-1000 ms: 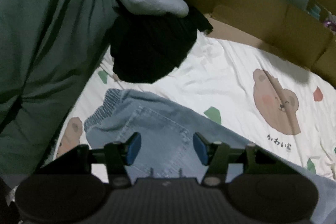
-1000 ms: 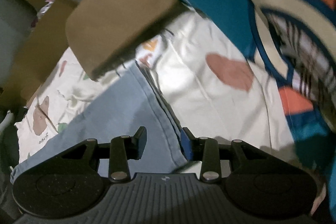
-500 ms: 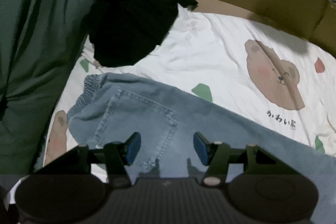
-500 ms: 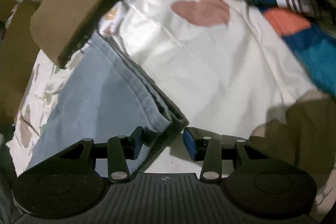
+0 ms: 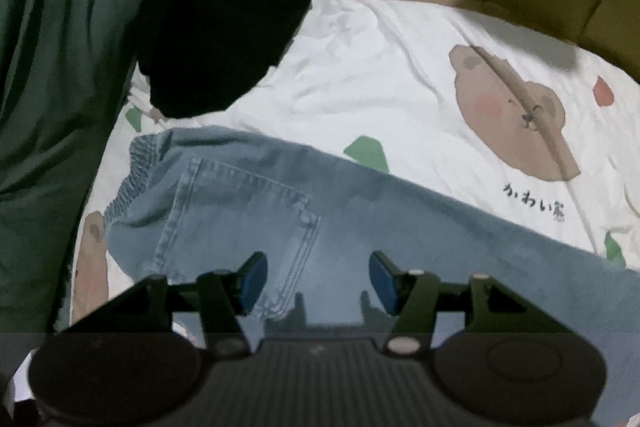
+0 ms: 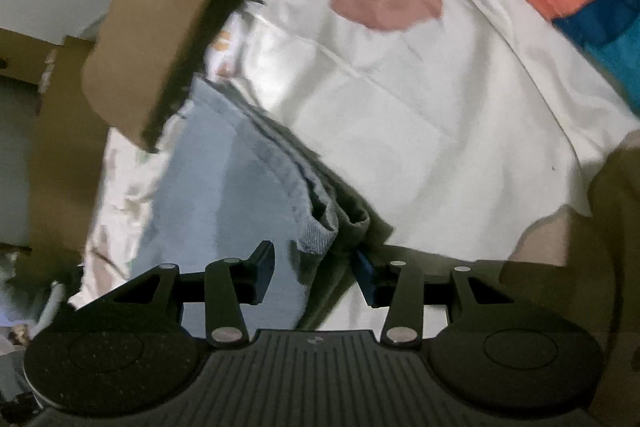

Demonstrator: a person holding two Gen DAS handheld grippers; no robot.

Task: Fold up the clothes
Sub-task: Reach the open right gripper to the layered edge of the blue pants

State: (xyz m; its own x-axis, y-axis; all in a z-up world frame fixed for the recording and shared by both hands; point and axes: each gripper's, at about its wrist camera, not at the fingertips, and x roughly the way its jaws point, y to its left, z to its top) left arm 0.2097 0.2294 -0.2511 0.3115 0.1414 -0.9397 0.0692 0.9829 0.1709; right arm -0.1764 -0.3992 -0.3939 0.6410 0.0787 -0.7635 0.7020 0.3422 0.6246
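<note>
The jeans (image 5: 360,219) lie flat along the bear-print sheet (image 5: 380,75), the elastic waist toward 9 o'clock in the left wrist view and the leg running off to 3 o'clock. They seem to be laid out long like this so that the two ends can be taken at once and brought together for a fold.

The left gripper (image 5: 318,277) hangs over the seat of the jeans, just at the right of the back pocket (image 5: 244,215). Its fingers are apart and nothing is between them; the cloth is below, and I cannot tell if the tips touch it.

The right gripper (image 6: 316,273) is at the other end, by the hem (image 6: 320,223). Its fingers are also apart and do not press on anything. The hem corner is just in front of the gap, at 12 o'clock from it. A brown cardboard flap (image 6: 160,35) stands above the leg at 10 o'clock.

Compared with a second ago, both grippers are lower and nearer to the cloth: the pocket now looks larger in the left view, and the dark clothes (image 5: 216,39) have moved up toward 11 o'clock. In the right view the hem was beside the fingers; now it is in front of them. The right jaws have been opening a little, with no cloth between them.
</note>
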